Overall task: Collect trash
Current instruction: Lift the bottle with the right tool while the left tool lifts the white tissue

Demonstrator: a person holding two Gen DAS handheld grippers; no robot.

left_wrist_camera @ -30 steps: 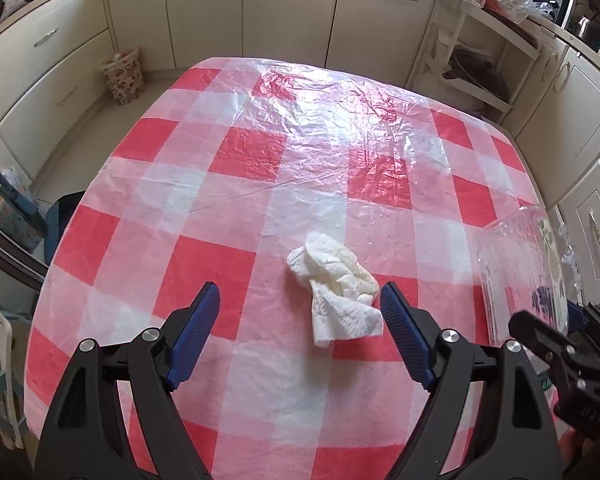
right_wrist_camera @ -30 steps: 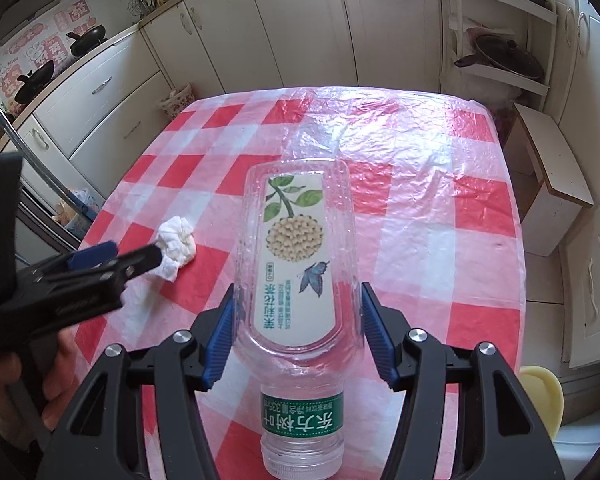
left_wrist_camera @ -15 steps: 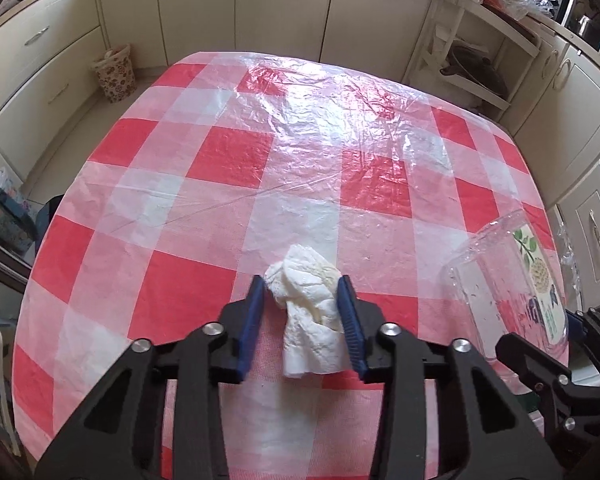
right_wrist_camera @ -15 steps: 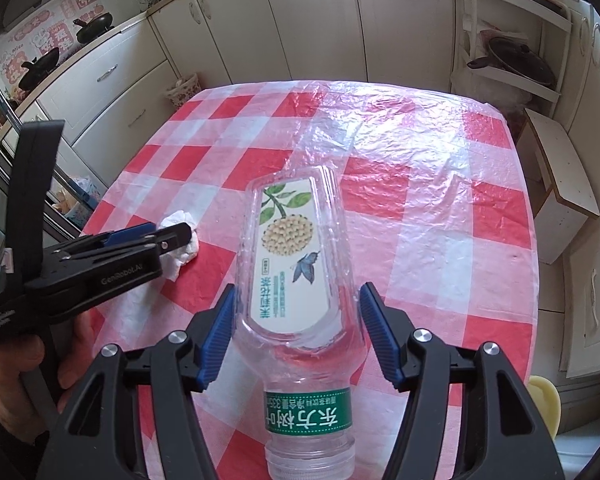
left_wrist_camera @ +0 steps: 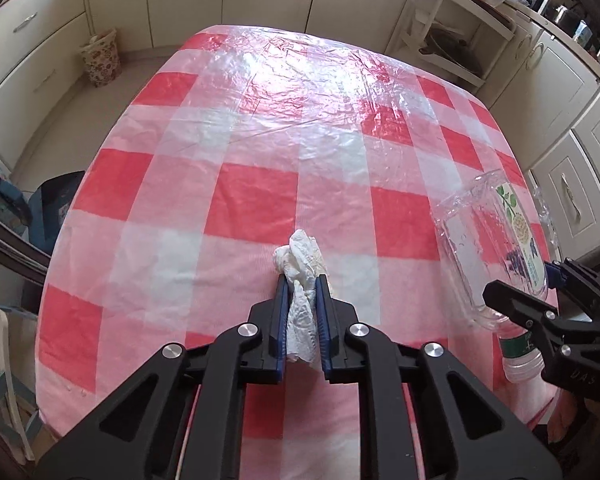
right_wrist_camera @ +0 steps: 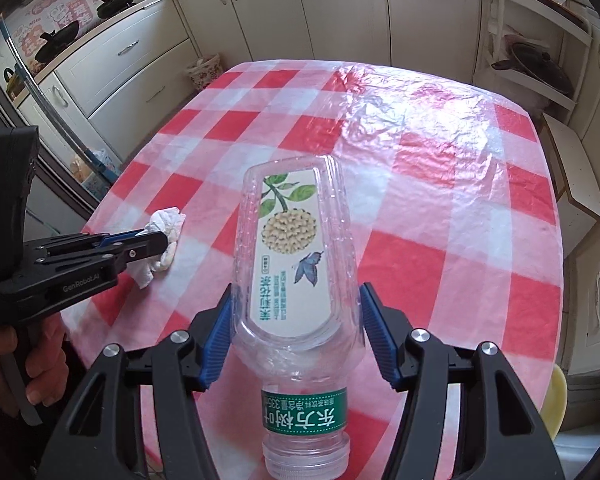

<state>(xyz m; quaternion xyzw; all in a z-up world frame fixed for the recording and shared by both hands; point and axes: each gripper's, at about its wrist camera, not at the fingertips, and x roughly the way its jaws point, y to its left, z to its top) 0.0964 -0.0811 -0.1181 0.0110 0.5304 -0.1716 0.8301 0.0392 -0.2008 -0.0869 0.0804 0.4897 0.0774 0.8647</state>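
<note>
A crumpled white tissue (left_wrist_camera: 300, 254) lies near the front of the red-and-white checked table (left_wrist_camera: 256, 208). My left gripper (left_wrist_camera: 302, 280) is closing on it, and its blue pads press the tissue from both sides. In the right wrist view the same tissue (right_wrist_camera: 166, 222) sticks out past the left gripper (right_wrist_camera: 156, 238) at the table's left edge. My right gripper (right_wrist_camera: 296, 290) is shut on a clear empty plastic bottle (right_wrist_camera: 296, 248) with a flower label, its capless neck pointing toward the camera. That bottle (left_wrist_camera: 496, 248) and the right gripper (left_wrist_camera: 526, 280) show at the right of the left wrist view.
Cream kitchen cabinets ring the table. A floral bin (left_wrist_camera: 100, 58) stands on the floor at the far left. A white shelf rack with a dark pan (left_wrist_camera: 452, 44) is at the far right, a white stool (right_wrist_camera: 576, 184) beside the table. A person's hand (right_wrist_camera: 40, 364) holds the left gripper.
The left gripper's jaws went from wide apart around the tissue to pressed onto it. The right gripper with the bottle has shifted a little.
</note>
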